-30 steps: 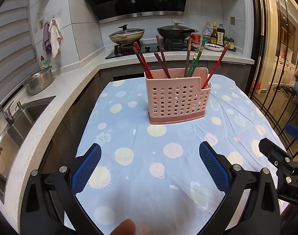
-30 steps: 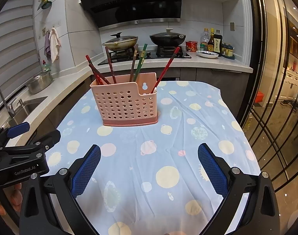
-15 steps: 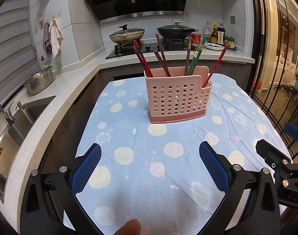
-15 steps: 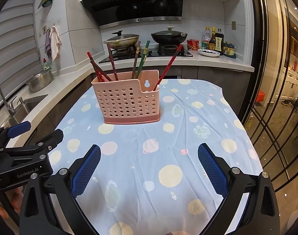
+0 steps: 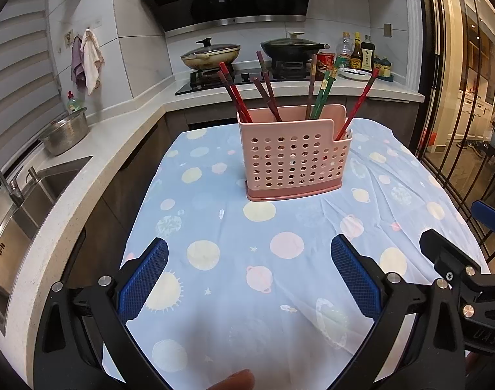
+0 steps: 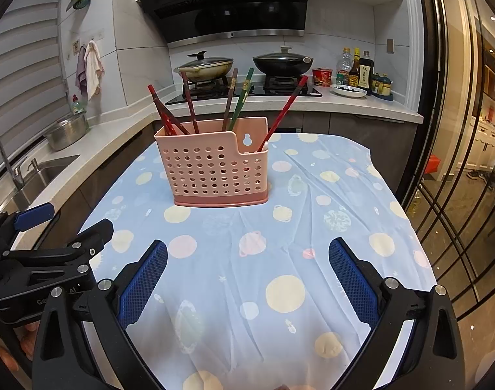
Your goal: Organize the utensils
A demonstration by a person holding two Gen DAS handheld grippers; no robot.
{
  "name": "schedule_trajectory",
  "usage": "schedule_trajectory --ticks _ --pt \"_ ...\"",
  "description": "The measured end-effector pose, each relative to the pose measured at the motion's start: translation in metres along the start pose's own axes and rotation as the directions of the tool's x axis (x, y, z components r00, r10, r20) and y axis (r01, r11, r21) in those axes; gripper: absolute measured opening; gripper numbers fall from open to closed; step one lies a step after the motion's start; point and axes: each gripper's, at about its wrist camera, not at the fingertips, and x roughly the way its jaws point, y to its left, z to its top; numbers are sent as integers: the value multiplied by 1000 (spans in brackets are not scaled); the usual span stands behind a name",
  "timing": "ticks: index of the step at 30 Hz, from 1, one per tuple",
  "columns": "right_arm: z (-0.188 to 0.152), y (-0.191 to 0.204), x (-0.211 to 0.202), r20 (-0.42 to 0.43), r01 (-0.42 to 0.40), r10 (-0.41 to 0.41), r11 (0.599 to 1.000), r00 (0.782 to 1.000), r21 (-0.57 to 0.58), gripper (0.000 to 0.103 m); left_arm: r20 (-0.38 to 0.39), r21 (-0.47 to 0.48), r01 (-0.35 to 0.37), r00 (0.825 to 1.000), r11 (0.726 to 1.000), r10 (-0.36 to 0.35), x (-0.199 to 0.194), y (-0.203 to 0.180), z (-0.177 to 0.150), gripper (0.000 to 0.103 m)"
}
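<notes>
A pink perforated utensil holder (image 5: 294, 159) (image 6: 216, 170) stands upright on the table, far from both grippers. Several chopsticks lean inside it: red and brown ones (image 5: 236, 96) at the left, green ones (image 5: 325, 92) near the middle and a single red one (image 5: 359, 102) (image 6: 284, 110) in the low right compartment. My left gripper (image 5: 249, 276) hovers open over the near part of the tablecloth, nothing between its blue pads. My right gripper (image 6: 247, 276) is open too, beside it, also with nothing in it. Each gripper shows at the edge of the other's view.
The table carries a light blue cloth (image 5: 231, 227) printed with planets. A white counter with a sink (image 5: 26, 201) and a steel bowl (image 5: 65, 131) runs along the left. A stove with two lidded pans (image 6: 283, 61) and bottles (image 6: 358, 68) stands behind. Glass doors (image 6: 468, 162) are at the right.
Both grippers have eased slightly toward the holder, which sits a little higher and larger in the right wrist view. Both stay open with nothing between their pads.
</notes>
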Motion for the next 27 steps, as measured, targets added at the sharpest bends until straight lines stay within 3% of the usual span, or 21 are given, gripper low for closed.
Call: schedule_trajectory --ticks 10,15,27 --pt "0 0 1 -1 1 -1 1000 1000 1 96 -7 -6 -12 1000 1000 12 3 1 -2 96" --pt "0 0 3 -4 6 -6 1000 1000 2 96 -19 -30 15 1000 999 -16 6 4 -3 96" --pt "-1 -2 10 -17 14 -14 1000 1000 7 96 -25 -35 -21 999 999 20 12 9 -6 96"
